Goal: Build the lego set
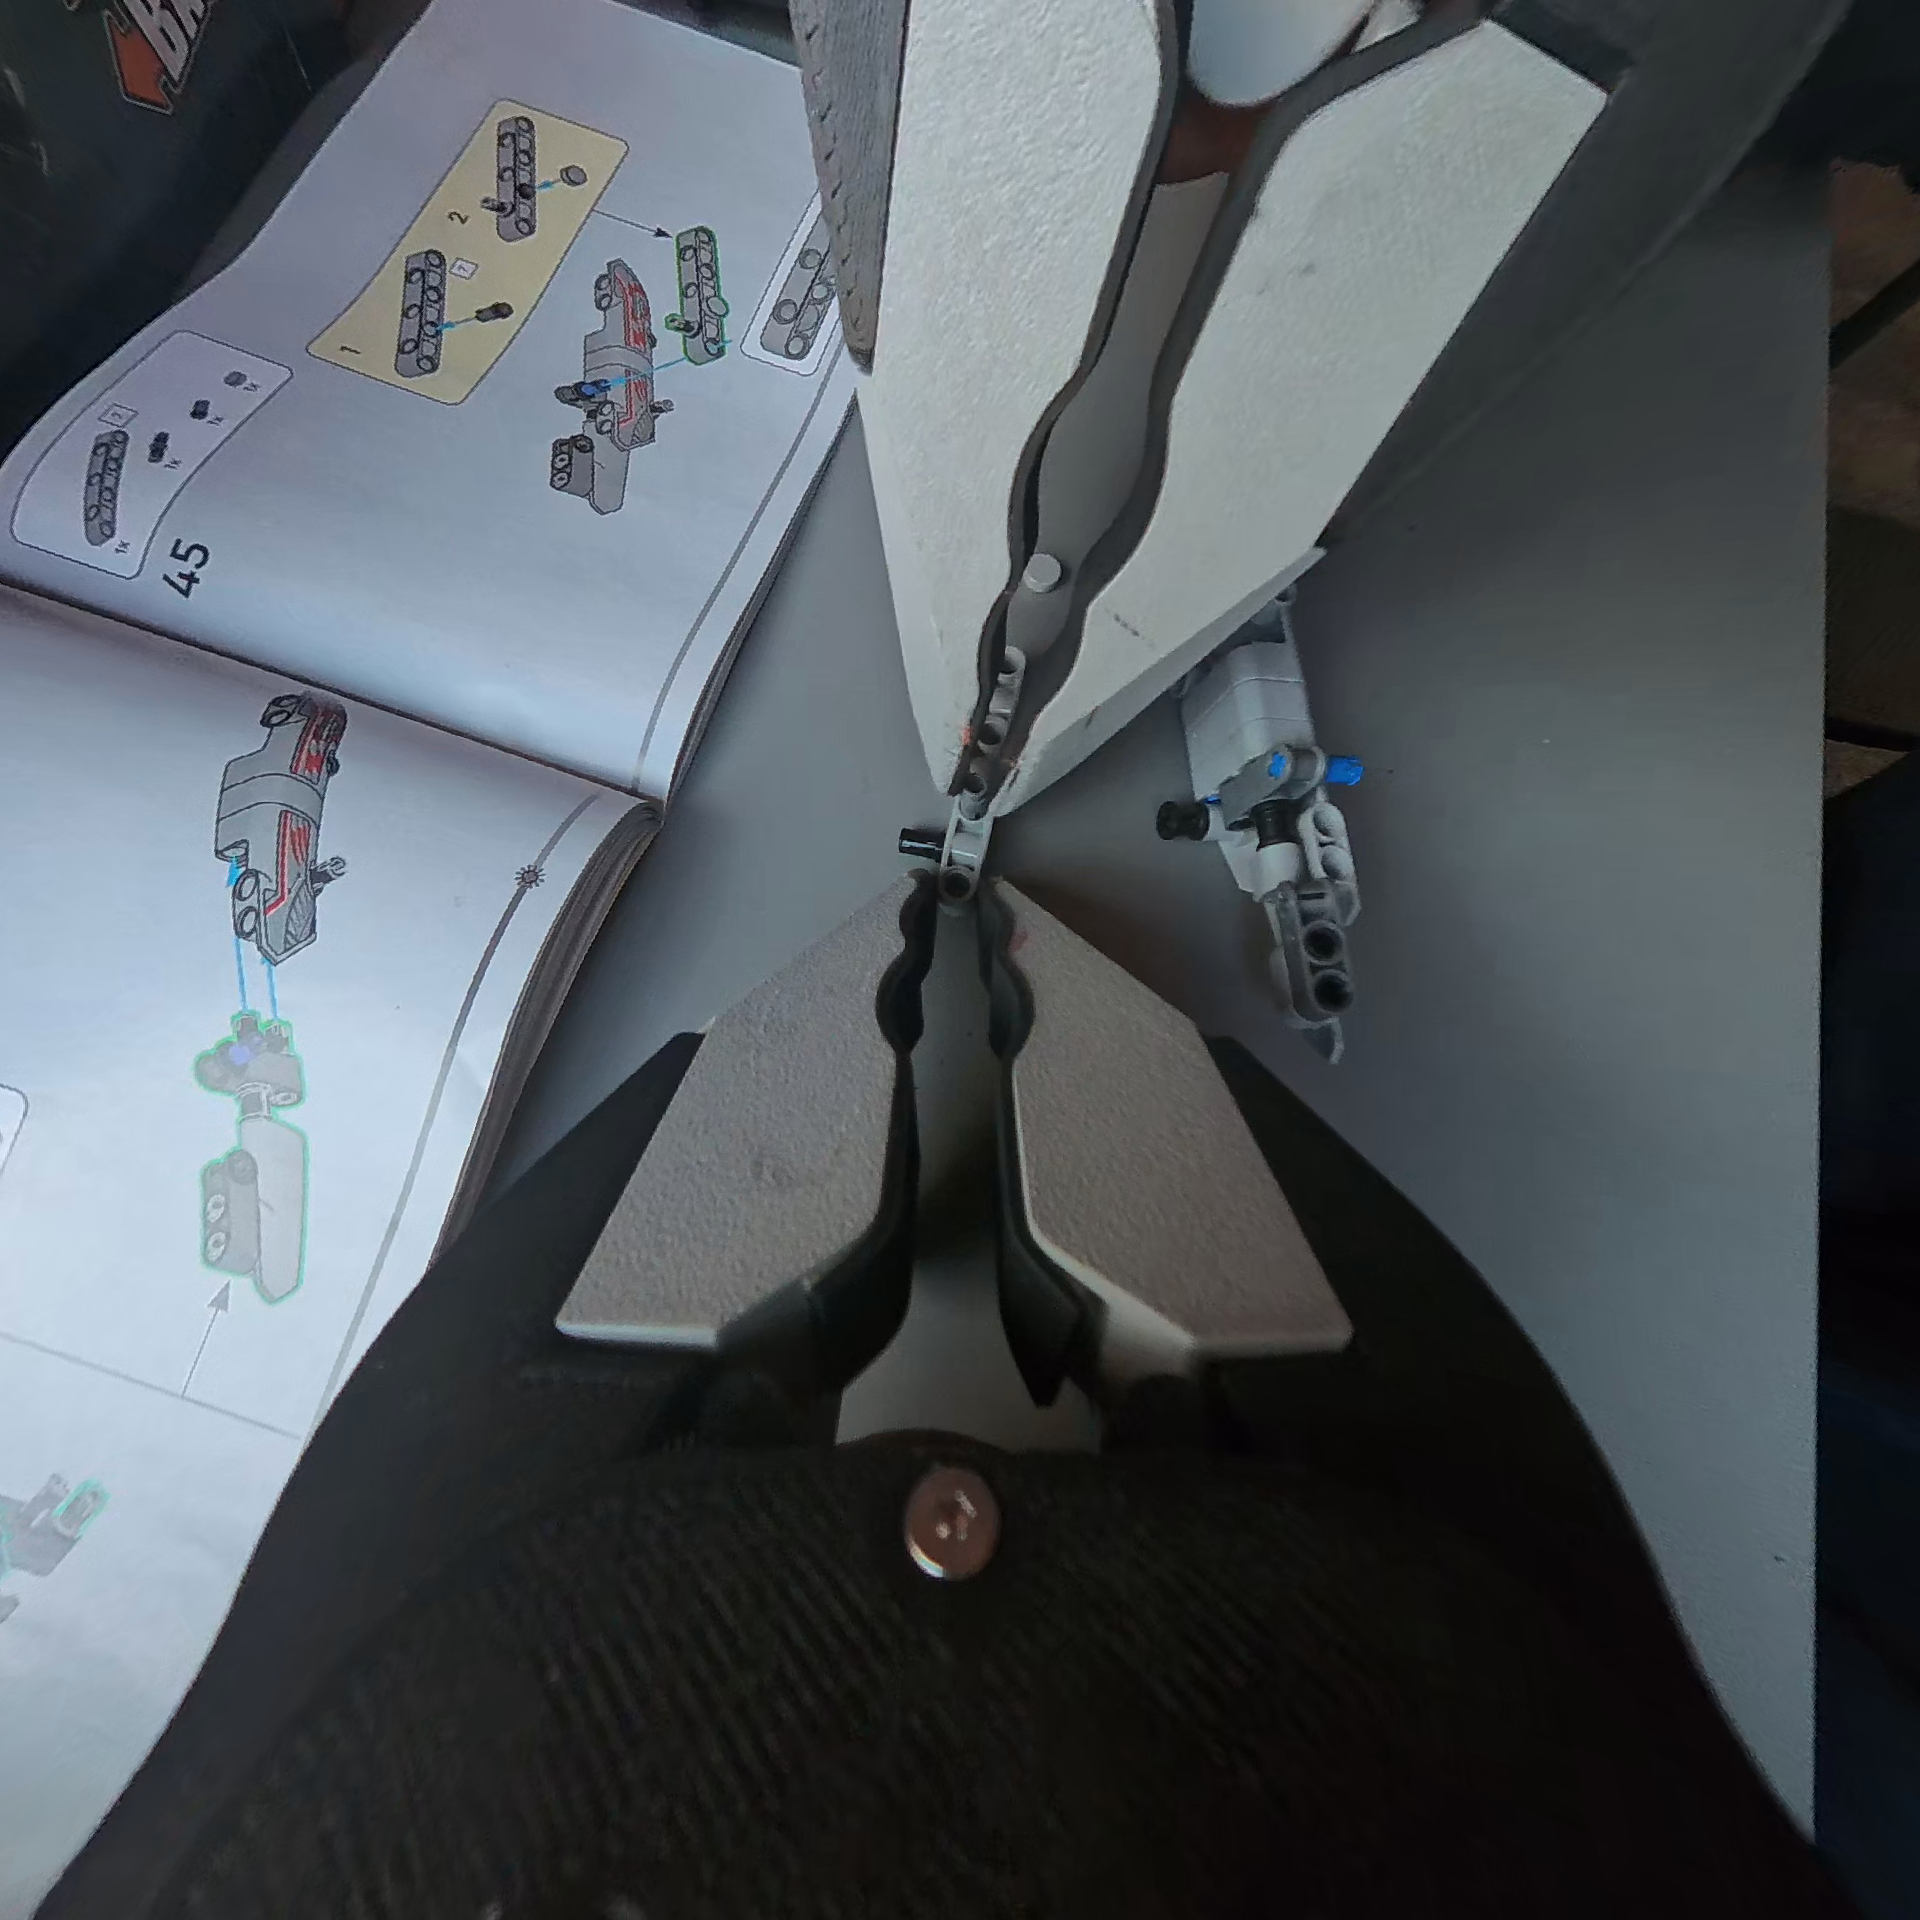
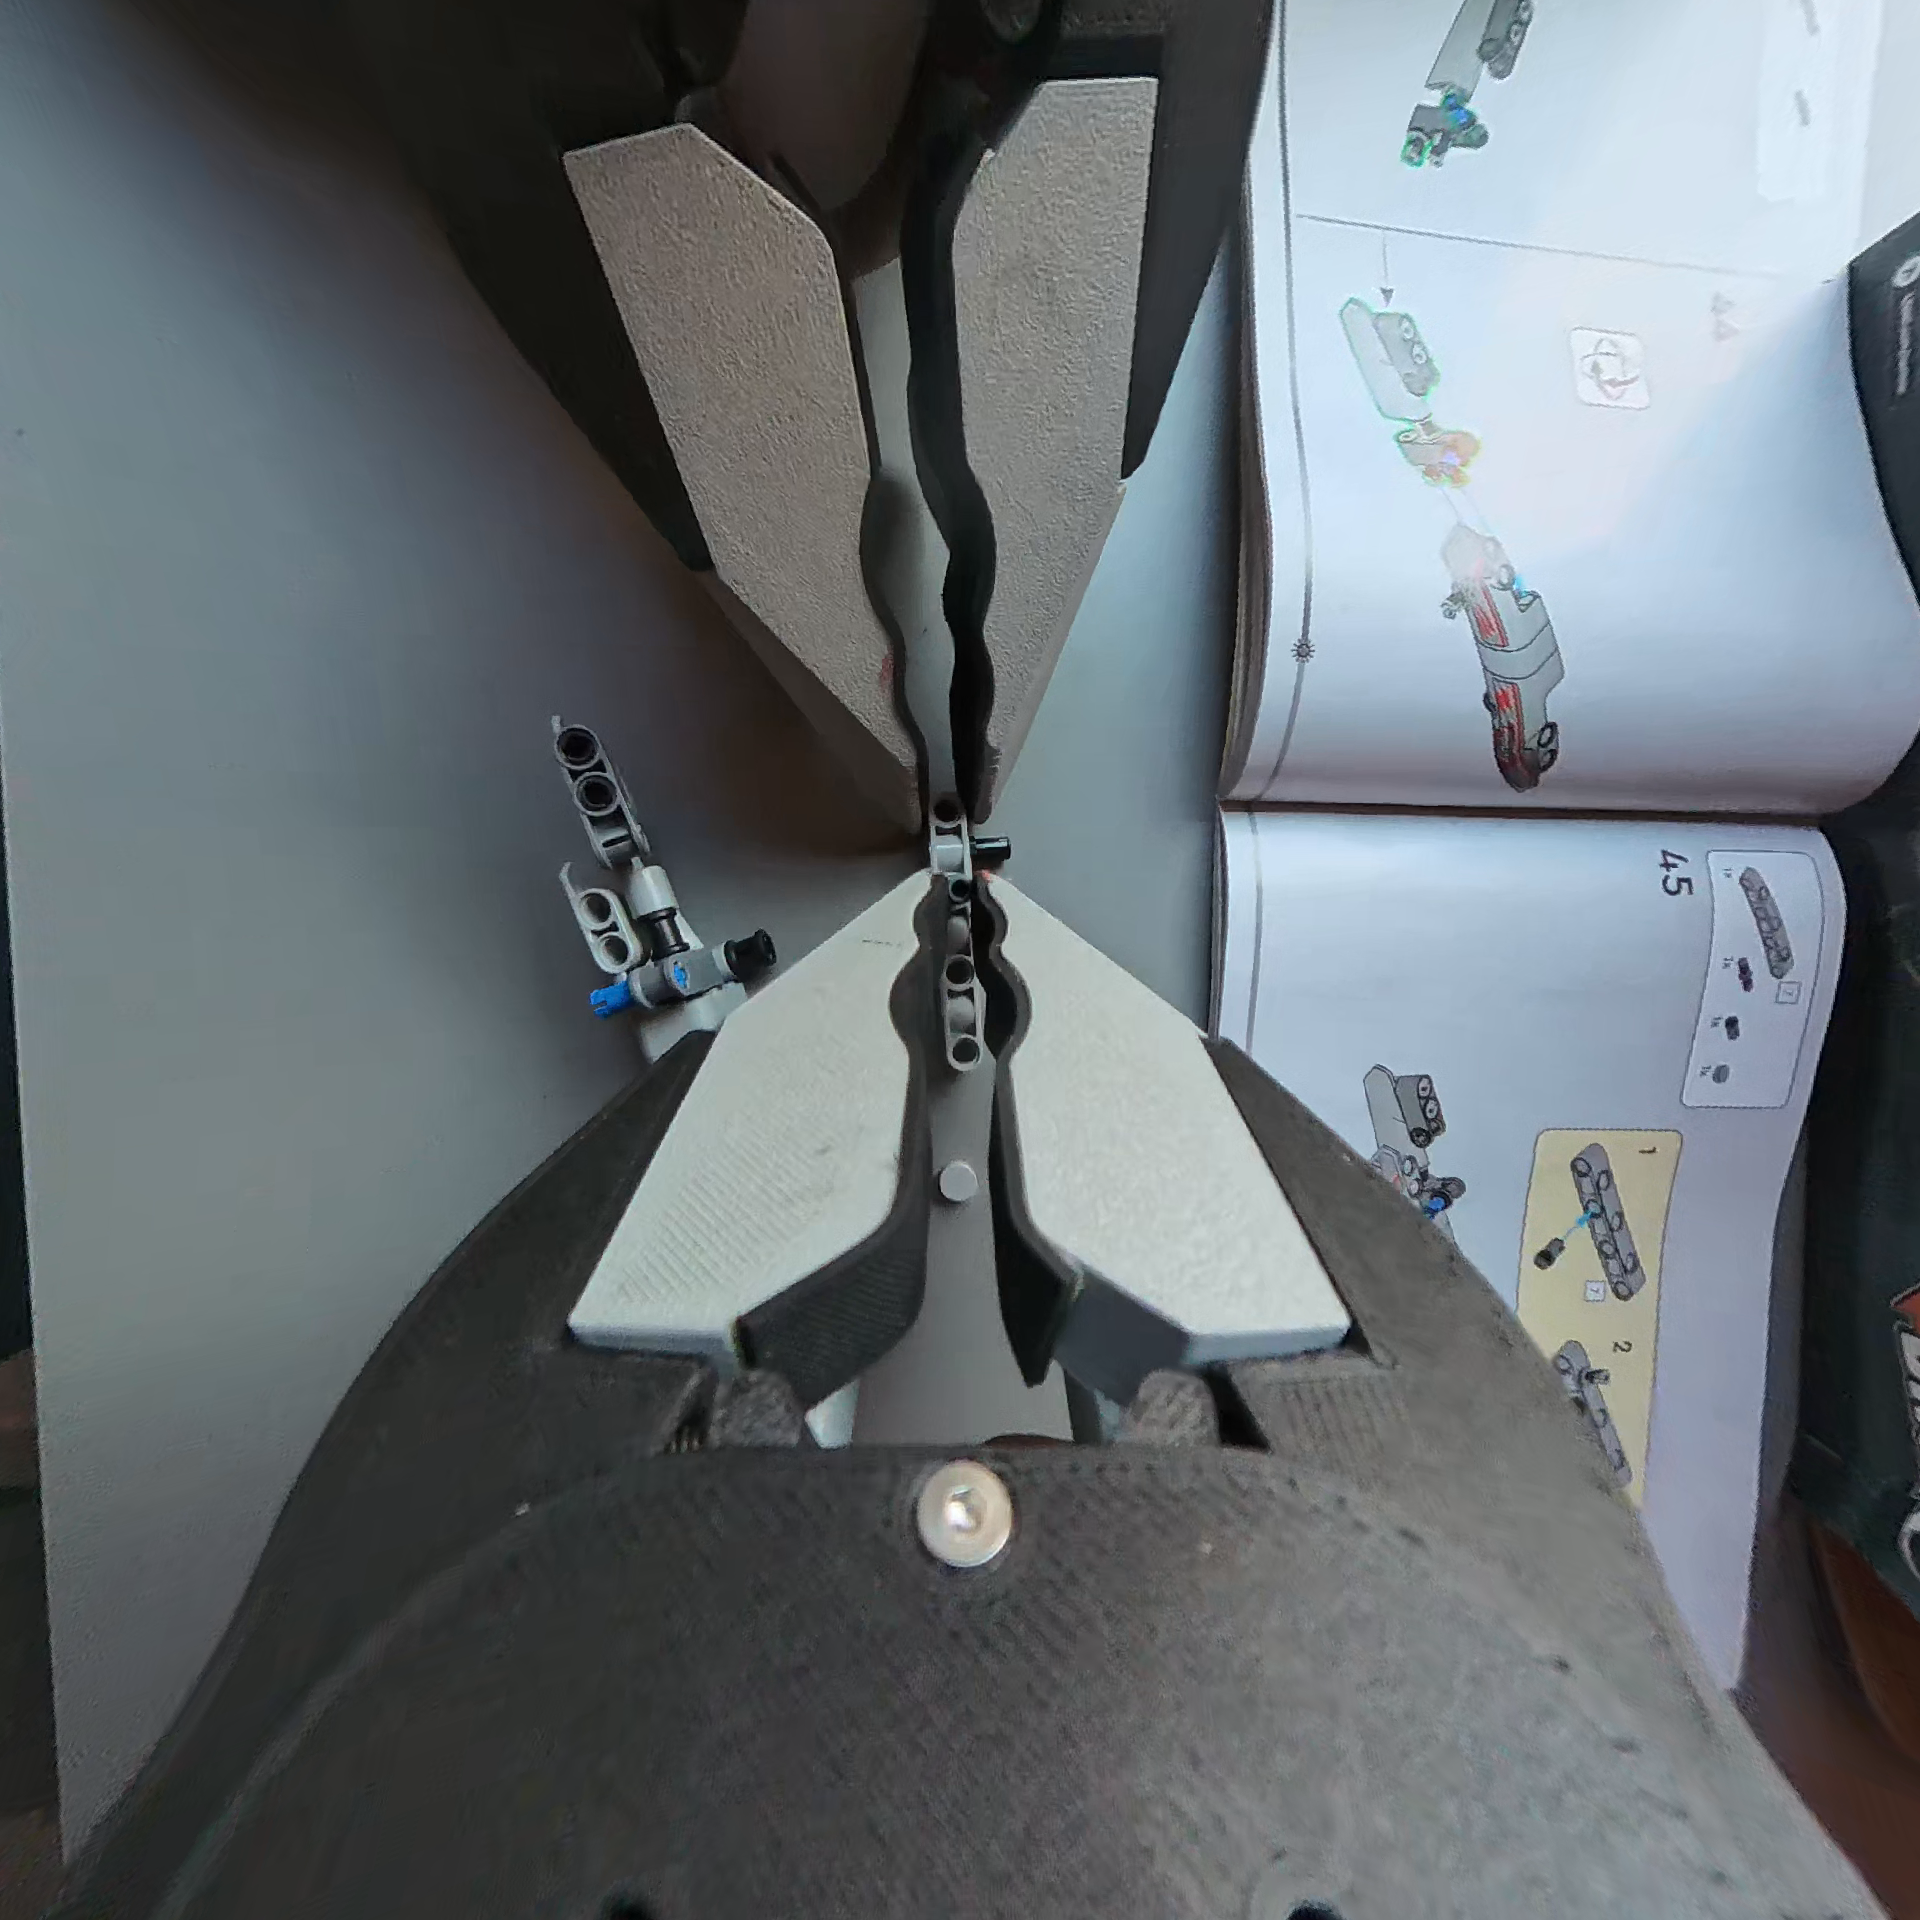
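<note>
My two grippers meet tip to tip over the grey table. My right gripper (image 2: 961, 888) is shut on a grey beam with holes (image 2: 961, 997), which lies lengthwise between its fingers. The beam's end (image 1: 964, 840) sticks out past the tips, with a black pin (image 1: 918, 840) in its side. My left gripper (image 1: 956, 902) is closed on that free end. In the left wrist view the right gripper (image 1: 975, 784) comes down from the top. In the right wrist view the left gripper (image 2: 951, 795) does the same. A small round grey piece (image 2: 957, 1182) shows in the gap between the right fingers.
A partly built grey assembly with blue and black pins (image 1: 1273, 821) lies on the table (image 1: 1558, 1143) close to the right gripper; it also shows in the right wrist view (image 2: 644, 935). The open instruction booklet (image 1: 364, 540) lies on the other side, with a dark box (image 1: 94, 125) beyond it. Less than 4 cm separates the two grippers' tips.
</note>
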A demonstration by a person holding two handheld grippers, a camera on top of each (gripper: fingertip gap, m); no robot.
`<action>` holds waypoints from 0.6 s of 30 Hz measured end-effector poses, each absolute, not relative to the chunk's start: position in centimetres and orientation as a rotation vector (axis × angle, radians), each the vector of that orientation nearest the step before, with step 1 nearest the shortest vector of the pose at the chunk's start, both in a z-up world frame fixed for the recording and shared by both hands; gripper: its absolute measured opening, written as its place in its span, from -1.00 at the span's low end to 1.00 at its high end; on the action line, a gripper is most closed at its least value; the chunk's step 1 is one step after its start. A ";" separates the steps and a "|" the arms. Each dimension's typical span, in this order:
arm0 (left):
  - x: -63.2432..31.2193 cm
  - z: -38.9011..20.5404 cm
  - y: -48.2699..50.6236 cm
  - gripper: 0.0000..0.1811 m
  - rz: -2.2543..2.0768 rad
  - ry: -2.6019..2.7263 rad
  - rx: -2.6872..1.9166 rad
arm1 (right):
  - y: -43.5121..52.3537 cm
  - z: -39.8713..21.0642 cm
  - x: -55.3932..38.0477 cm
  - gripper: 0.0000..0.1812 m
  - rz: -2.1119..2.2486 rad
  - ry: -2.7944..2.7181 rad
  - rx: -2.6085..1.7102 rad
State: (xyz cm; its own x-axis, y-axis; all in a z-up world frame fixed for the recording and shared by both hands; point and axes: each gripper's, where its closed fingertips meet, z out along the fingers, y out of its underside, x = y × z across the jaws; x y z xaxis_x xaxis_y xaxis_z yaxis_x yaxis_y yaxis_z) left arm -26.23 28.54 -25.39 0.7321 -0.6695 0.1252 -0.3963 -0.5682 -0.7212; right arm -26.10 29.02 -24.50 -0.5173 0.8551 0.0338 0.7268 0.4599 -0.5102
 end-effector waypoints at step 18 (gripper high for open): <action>-26.5 -25.4 28.6 -0.96 -0.504 0.785 -2.245 | 29.2 -24.7 -26.0 -0.99 0.469 -2.551 -1.304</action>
